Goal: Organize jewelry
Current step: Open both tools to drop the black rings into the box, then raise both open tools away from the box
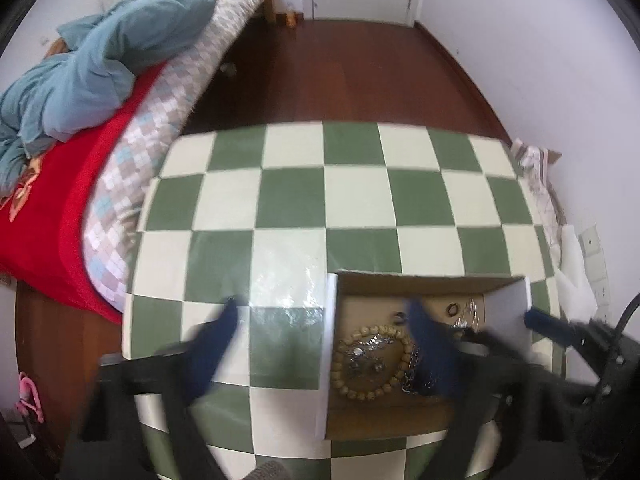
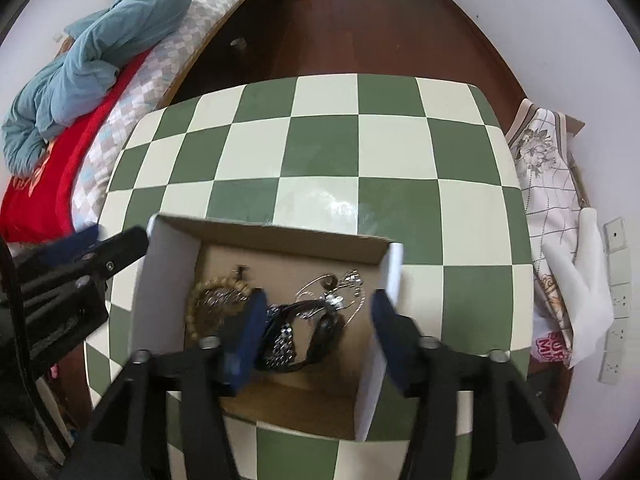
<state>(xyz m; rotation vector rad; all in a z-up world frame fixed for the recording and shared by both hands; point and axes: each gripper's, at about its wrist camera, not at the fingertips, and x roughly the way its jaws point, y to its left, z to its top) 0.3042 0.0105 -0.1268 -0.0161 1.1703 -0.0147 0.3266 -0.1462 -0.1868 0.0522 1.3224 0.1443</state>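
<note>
Cardboard box (image 2: 172,264), shallow and open-topped with white outer walls and a brown inside, sits on the near part of the green-and-cream checked tabletop (image 2: 320,152). Contents, all lying on the box floor: a bracelet of round tan wooden beads (image 1: 372,364) at the left side, with a silver metal piece (image 1: 366,354) inside its ring; a black band or strap (image 2: 320,328) near the middle; a thin silver wire hoop with a cluster of silver charms (image 2: 340,284) towards the far right; a small dark ring (image 1: 453,309) close to the far wall. A silver chain (image 2: 285,342) lies against the black band.

Right gripper (image 2: 320,320): its blue-padded fingers are spread wide, the left one down inside the box just beside the wooden beads, the right one at the box's right wall. Nothing is caught between them.

Left gripper (image 1: 324,336): fingers likewise spread apart and holding nothing. One finger is over the tabletop left of the box, the other over the box interior beside the bead bracelet. Motion blur softens both fingers in the left wrist view.

Surroundings: bed with a red blanket (image 1: 60,208), a checked quilt (image 1: 160,128) and a crumpled blue-grey cover (image 1: 120,52) to the left; dark wooden floor (image 1: 360,64) beyond; floral printed cloth (image 2: 548,184) at the table's right edge
</note>
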